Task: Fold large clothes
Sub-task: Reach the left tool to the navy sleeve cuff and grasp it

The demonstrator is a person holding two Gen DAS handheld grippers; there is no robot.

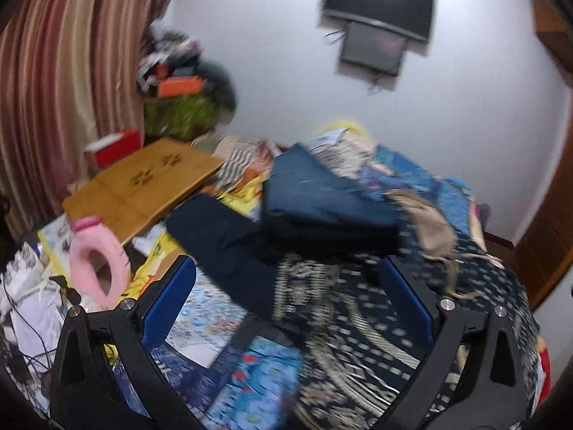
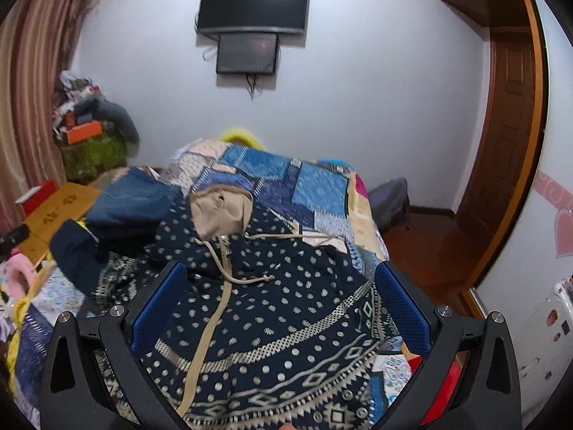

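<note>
1. Navy garment with cream dots and geometric borders (image 2: 286,308); beige lining (image 2: 218,215).
2. Folded blue denim (image 1: 322,193).
3. Blue patchwork bedspread (image 2: 315,186).
4. Pink plush pillow (image 1: 96,258).
5. Red-and-cream striped curtain (image 1: 68,64).
6. Blue gripper pads (image 2: 401,308).

Motion blur smears the navy gold-printed garment (image 1: 358,322) in the left wrist view; its hem runs off the bottom edge. Folded blue denim (image 2: 132,204) half covers a dark navy cloth (image 2: 78,254).

Navy dotted garment (image 2: 286,304) with beige lining lies spread, rumpled, unfolded.
</note>
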